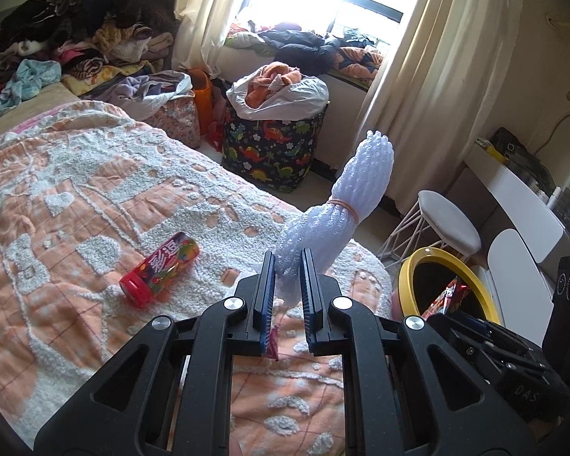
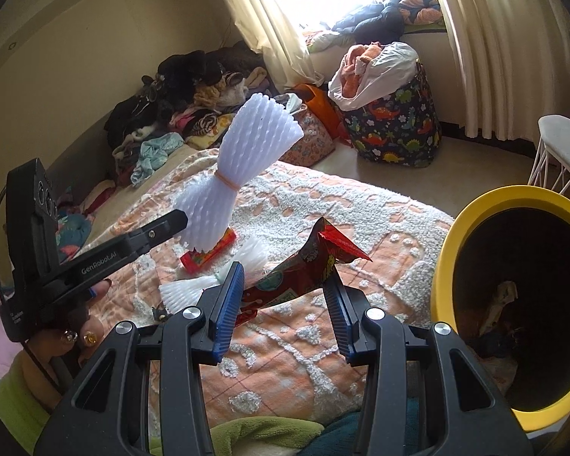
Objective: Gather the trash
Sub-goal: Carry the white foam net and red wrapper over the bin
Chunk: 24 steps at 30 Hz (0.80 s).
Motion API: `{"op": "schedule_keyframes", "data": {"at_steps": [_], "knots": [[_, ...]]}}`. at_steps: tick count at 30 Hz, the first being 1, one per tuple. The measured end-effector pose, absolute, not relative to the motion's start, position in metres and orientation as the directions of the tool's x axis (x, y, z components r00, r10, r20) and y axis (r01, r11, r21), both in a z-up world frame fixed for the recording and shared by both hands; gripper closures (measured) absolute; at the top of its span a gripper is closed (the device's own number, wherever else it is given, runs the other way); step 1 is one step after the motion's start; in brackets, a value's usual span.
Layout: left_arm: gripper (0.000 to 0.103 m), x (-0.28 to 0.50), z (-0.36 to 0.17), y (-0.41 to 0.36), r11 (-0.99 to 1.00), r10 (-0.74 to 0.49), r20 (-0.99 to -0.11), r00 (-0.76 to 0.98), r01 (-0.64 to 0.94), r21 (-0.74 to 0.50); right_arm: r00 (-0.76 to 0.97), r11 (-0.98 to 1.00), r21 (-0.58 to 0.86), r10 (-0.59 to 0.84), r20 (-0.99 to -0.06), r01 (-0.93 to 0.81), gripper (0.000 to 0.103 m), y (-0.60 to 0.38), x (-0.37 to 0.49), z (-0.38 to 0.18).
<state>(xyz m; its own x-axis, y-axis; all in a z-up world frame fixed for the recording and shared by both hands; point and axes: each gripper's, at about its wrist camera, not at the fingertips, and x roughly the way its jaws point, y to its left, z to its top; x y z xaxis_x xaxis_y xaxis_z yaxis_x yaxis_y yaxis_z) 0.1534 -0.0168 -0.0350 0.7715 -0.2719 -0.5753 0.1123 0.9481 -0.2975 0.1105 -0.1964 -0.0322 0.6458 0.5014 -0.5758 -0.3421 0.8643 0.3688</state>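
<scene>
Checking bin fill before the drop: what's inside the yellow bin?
Inside the yellow bin, the right wrist view shows a pale crumpled scrap and some dark clutter near the bottom. The rest of the interior is in shadow, so anything deeper cannot be made out.

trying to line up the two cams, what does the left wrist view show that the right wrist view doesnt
Left wrist only: the red candy tube in full on the bedspread, and the white desk.

Right wrist only: the red snack wrapper in full in the right gripper, a second white foam net lying on the bed, and trash inside the yellow bin.

Both: the left gripper shut on the banded foam net bundle, the dinosaur-print bag, the white stool.
</scene>
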Motion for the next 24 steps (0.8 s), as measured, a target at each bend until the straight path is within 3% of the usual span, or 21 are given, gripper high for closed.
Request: {"op": "schedule_keyframes", "data": {"at_steps": [24], "knots": [[0.095,0.146,-0.027,-0.053,0.95,-0.301,-0.578,0.758,0.188,-0.249,0.714,0.873,0.412,0.461,-0.526,-0.26,0.062,-0.248,0.112,-0.02]]}}
